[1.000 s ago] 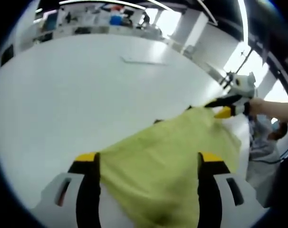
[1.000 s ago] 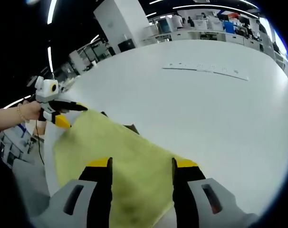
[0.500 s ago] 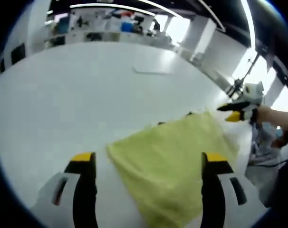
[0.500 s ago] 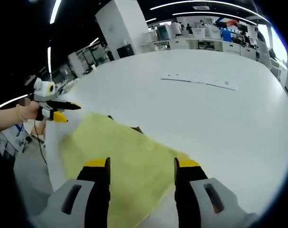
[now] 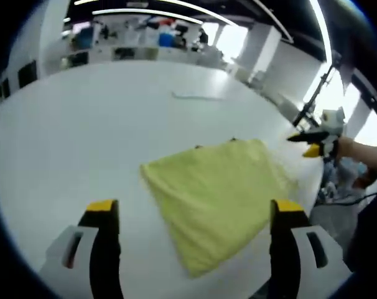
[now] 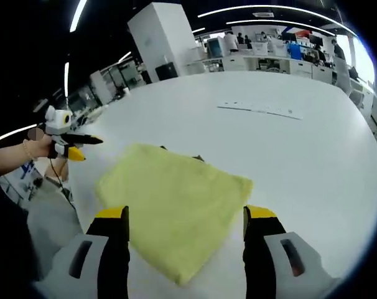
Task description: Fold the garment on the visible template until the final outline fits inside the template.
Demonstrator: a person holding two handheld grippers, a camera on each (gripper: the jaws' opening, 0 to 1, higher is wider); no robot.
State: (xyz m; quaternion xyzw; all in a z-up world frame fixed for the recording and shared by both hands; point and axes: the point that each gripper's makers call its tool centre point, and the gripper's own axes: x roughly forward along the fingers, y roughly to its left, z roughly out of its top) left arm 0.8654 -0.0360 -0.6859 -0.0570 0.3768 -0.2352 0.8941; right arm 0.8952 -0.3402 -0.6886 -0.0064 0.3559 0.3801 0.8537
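Note:
A yellow garment (image 5: 213,193) lies folded flat in a rough square on the white table (image 5: 83,124). Small dark bits (image 5: 198,147) peek out at its far edge. My left gripper (image 5: 195,207) hovers open over the cloth's near side, holding nothing. Off the cloth's right corner, a hand holds the right gripper (image 5: 311,142). In the right gripper view the same garment (image 6: 176,202) lies ahead of my right gripper (image 6: 185,215), which is open and empty. The left gripper (image 6: 70,142) hangs off the cloth's left edge, apart from it.
A thin white strip (image 5: 198,96) (image 6: 260,109) lies on the table beyond the garment. Desks and shelves with equipment (image 5: 145,37) stand behind the table. A person's arm (image 5: 369,156) and a floor area with cables are at the table's side.
The garment ran up between both pairs of jaws a second ago. It now lies flat on the table, and both grippers have drawn back and up from it.

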